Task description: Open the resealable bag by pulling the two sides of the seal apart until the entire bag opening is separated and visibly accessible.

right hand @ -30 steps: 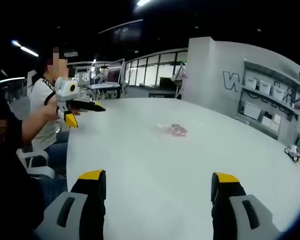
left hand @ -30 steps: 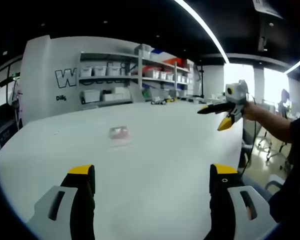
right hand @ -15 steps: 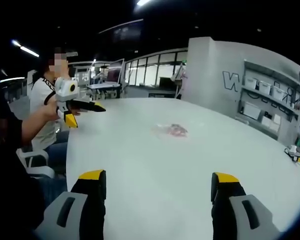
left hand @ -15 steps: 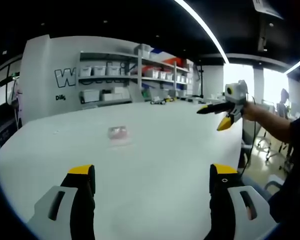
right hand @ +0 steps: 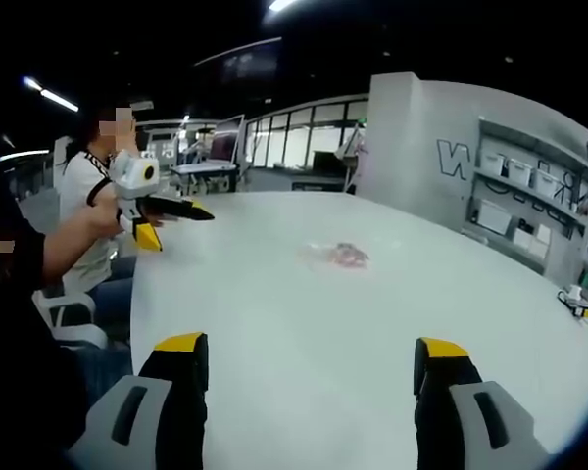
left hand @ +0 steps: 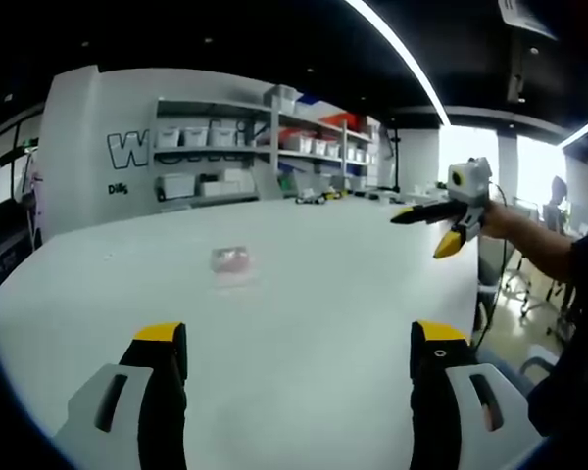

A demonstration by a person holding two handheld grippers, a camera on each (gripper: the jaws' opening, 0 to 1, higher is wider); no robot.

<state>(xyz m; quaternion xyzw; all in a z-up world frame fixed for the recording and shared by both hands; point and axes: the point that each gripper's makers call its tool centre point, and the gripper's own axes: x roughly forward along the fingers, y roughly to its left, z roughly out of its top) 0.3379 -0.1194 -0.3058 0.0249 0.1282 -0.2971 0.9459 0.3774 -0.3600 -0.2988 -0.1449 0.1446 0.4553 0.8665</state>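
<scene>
A small clear resealable bag with pinkish contents lies flat on the white table, far ahead of both grippers. My left gripper is held open low over the near table edge, with nothing between its yellow-tipped jaws. My right gripper hovers in the air to the right of the bag, jaws spread. In the right gripper view the bag rests mid-table. My right gripper stands open and empty there, and the left gripper floats open at the table's left edge.
Shelves with white bins line the wall behind the table. A seated person and a white chair are at the table's left side. Small items sit at the far right table edge.
In each view the other gripper has shifted slightly to the right. The bag has not moved and both grippers stay open.
</scene>
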